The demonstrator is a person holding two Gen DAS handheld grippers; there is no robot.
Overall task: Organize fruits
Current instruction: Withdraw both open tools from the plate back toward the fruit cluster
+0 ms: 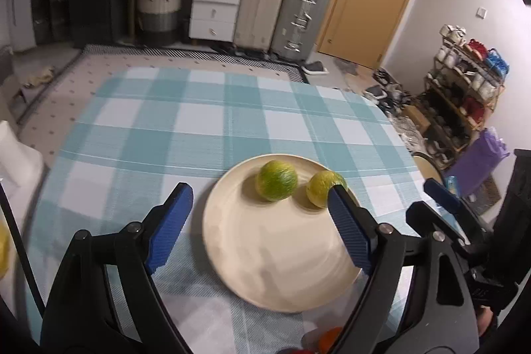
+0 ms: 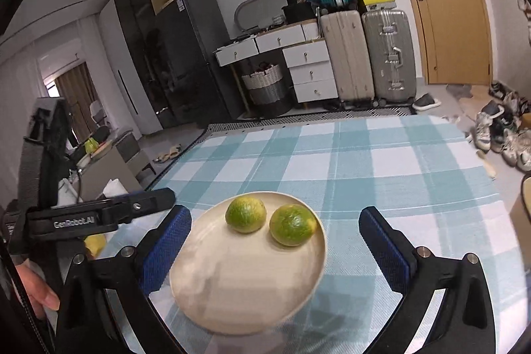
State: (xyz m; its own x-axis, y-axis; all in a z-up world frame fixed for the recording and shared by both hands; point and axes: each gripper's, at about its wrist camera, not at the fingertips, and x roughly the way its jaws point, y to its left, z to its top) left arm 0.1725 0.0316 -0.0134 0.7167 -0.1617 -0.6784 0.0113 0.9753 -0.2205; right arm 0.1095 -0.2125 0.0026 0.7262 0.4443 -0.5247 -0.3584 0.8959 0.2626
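Fruits, two green citrus [image 2: 246, 214] [image 2: 292, 225], sit side by side on a cream plate [image 2: 232, 294] atop the checked cloth [image 2: 381, 161]. Both grippers, left [image 1: 259, 214] and right [image 2: 275, 241], hang spread and empty above the plate. "GenRobot.AI" marks the left one.

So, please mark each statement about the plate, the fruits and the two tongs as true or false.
1. Two green fruits lie on the cream plate. True: one fruit and the other fruit are both on it.
2. The right tongs grip a fruit. False: they are open and hold nothing.
3. The plate stands on a red cloth. False: the checked cloth is teal and white.
4. The left tongs are open and empty. True.
5. Both fruits sit near the far rim. True.
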